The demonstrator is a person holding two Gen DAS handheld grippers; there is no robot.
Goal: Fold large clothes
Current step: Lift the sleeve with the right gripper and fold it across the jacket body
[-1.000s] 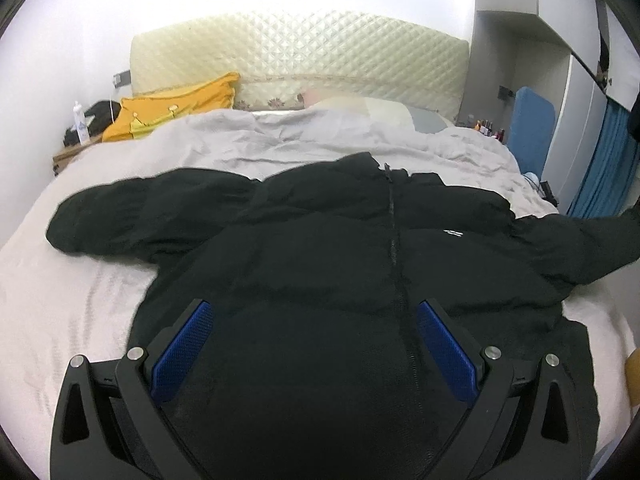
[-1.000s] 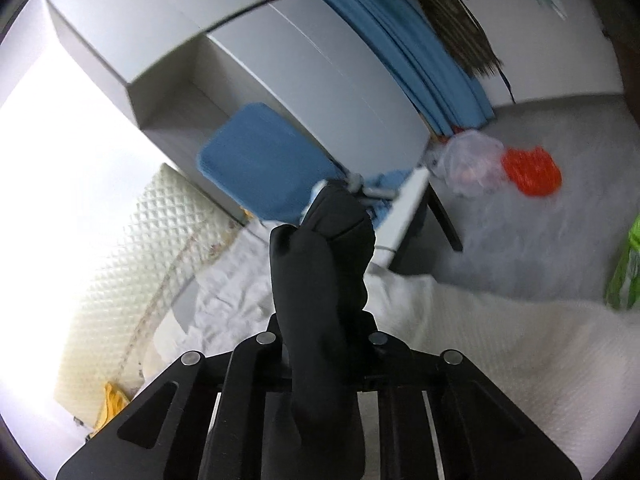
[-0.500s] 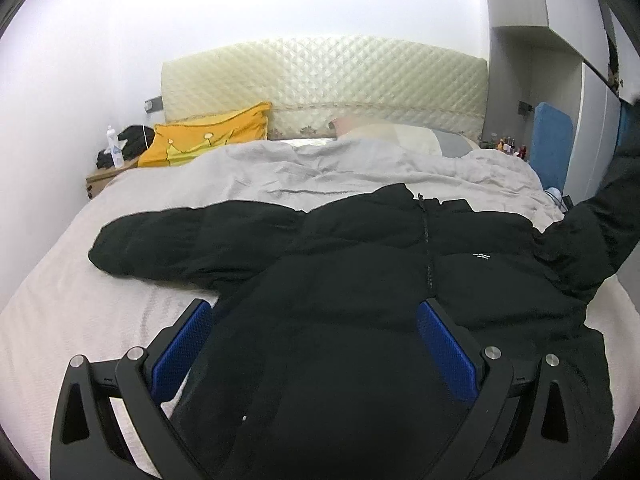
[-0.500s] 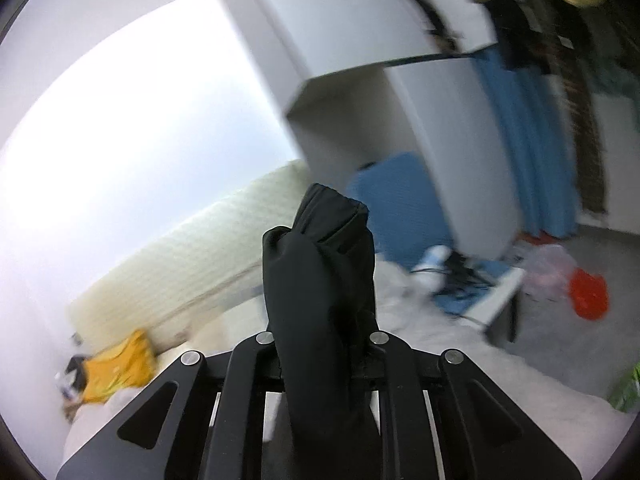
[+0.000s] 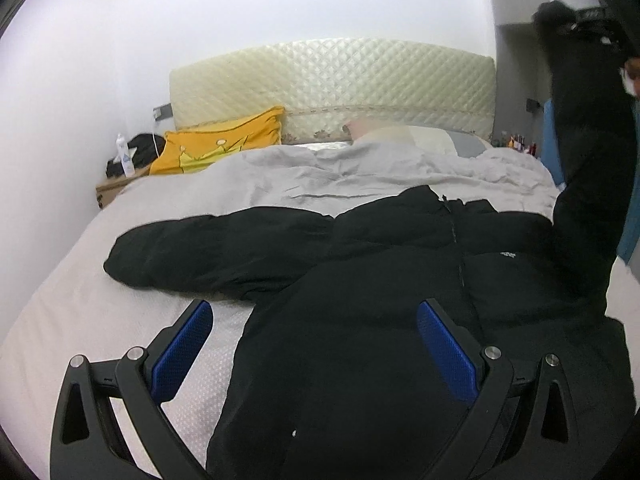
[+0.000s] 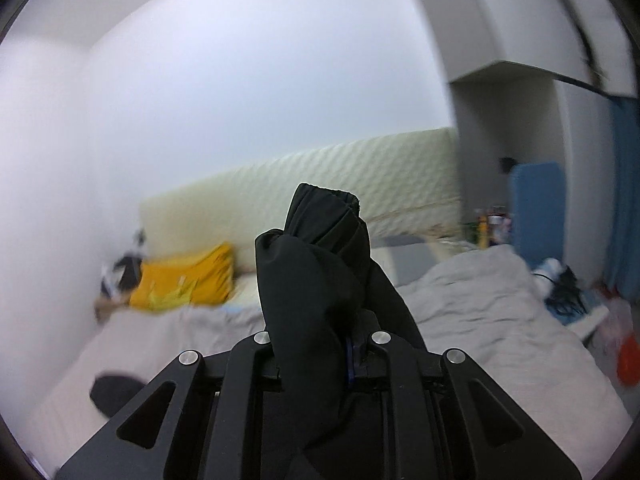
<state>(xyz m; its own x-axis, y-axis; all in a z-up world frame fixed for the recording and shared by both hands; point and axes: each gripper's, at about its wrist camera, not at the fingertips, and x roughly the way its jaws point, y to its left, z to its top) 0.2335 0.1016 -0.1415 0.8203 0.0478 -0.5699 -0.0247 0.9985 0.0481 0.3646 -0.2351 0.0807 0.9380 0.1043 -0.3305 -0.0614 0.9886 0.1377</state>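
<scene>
A black puffer jacket lies front up on the bed, its left sleeve spread flat toward the left. My left gripper is open and empty, hovering over the jacket's lower body. My right gripper is shut on the cuff of the jacket's right sleeve. In the left wrist view that sleeve is lifted high above the bed at the far right, with the right gripper at its top.
The bed has a grey duvet, a yellow pillow and a quilted cream headboard. A nightstand with a bottle stands at the left. A blue chair and floor clutter are at the right.
My right gripper has raised the right sleeve from beside the bed to high above it and swung toward the headboard. My left gripper has drifted left over the jacket.
</scene>
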